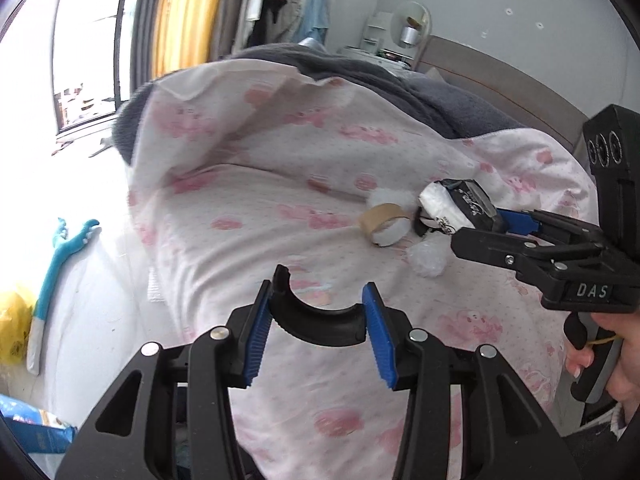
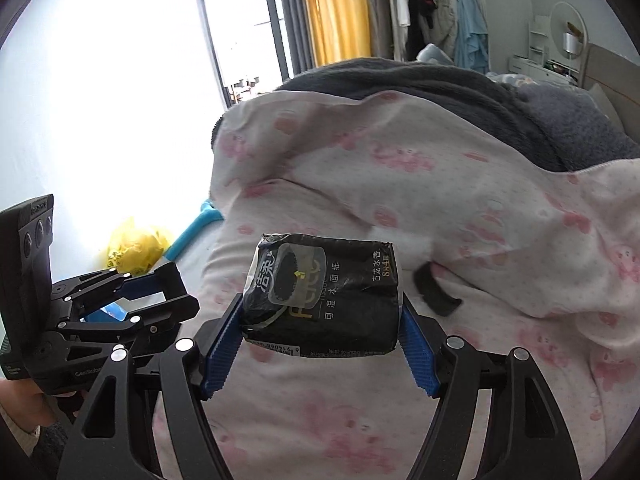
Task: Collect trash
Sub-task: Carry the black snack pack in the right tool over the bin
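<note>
My left gripper (image 1: 318, 322) is shut on a curved black plastic piece (image 1: 316, 320) and holds it above the pink-patterned bed cover (image 1: 248, 216). My right gripper (image 2: 320, 326) is shut on a black tissue pack (image 2: 324, 296), lifted above the cover; it also shows in the left wrist view (image 1: 460, 206). On the cover lie a brown tape roll (image 1: 382, 220), a crumpled clear plastic wad (image 1: 426, 258), white tissue (image 1: 390, 198) and another black curved piece (image 2: 434, 288).
A dark grey blanket (image 1: 420, 84) lies behind the cover. A yellow plastic bag (image 2: 134, 248) and a blue toy (image 1: 60, 264) lie on the floor at the left by the bright window. A headboard (image 1: 520, 88) and a vanity stand at the back right.
</note>
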